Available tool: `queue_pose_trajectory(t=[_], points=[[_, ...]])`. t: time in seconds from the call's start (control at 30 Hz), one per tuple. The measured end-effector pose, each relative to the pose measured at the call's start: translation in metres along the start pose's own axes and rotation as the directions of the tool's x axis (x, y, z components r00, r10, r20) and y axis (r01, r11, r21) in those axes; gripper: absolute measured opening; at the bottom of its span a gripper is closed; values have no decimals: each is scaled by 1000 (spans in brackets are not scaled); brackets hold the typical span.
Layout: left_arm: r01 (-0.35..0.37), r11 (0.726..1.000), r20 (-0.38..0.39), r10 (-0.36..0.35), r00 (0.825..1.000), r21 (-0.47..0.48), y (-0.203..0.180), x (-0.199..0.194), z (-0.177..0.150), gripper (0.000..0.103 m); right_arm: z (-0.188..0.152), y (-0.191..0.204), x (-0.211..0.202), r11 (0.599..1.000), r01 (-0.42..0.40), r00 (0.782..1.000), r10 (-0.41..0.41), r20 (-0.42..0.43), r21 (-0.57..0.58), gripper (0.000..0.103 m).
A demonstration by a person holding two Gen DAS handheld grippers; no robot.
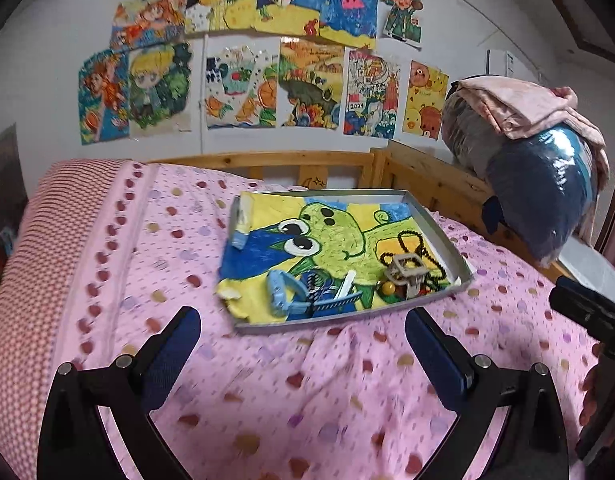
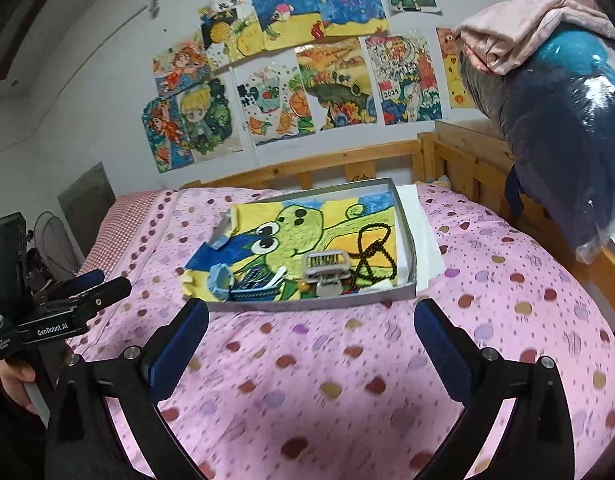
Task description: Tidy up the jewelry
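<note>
Two views, left wrist first. Left gripper (image 1: pixel 303 344) hangs wide open and empty over the pink bedspread (image 1: pixel 267 400), short of a shallow grey tray (image 1: pixel 439 220). Jewelry crowds the tray's near edge: blue bracelet (image 1: pixel 281 290), black bead necklace (image 1: pixel 411 246), beige clasp (image 1: pixel 405 272).

Right wrist view: right gripper (image 2: pixel 311 334) is equally wide and empty. Likely risks: the necklace snagging the clasp, or the tray tipping on soft bedding.
</note>
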State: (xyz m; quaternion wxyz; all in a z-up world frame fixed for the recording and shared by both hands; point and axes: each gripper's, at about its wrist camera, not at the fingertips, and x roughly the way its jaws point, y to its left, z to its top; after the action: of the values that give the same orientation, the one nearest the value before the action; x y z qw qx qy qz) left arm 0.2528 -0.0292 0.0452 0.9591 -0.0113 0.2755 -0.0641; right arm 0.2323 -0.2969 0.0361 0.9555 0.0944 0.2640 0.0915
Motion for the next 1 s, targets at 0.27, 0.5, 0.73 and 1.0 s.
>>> queue_pose_trajectory(t=[0.27, 0.5, 0.73, 1.0], points=[[-45, 999, 33, 45, 998, 4, 11, -40, -35, 103, -25, 20, -25, 999, 7, 1000, -7, 18, -42, 101], [-60, 998, 45, 59, 997, 9, 16, -53, -61, 103, -45, 38, -32, 995, 13, 1000, -13, 7, -97, 101], [-59, 998, 38, 60, 997, -17, 24, -52, -71, 103, -51, 39, -35, 994, 20, 1000, -20, 1, -103, 101], [-56, 998, 32, 57, 998, -23, 26, -50, -74, 103, -52, 39, -34, 994, 20, 1000, -21, -1, -106, 101]])
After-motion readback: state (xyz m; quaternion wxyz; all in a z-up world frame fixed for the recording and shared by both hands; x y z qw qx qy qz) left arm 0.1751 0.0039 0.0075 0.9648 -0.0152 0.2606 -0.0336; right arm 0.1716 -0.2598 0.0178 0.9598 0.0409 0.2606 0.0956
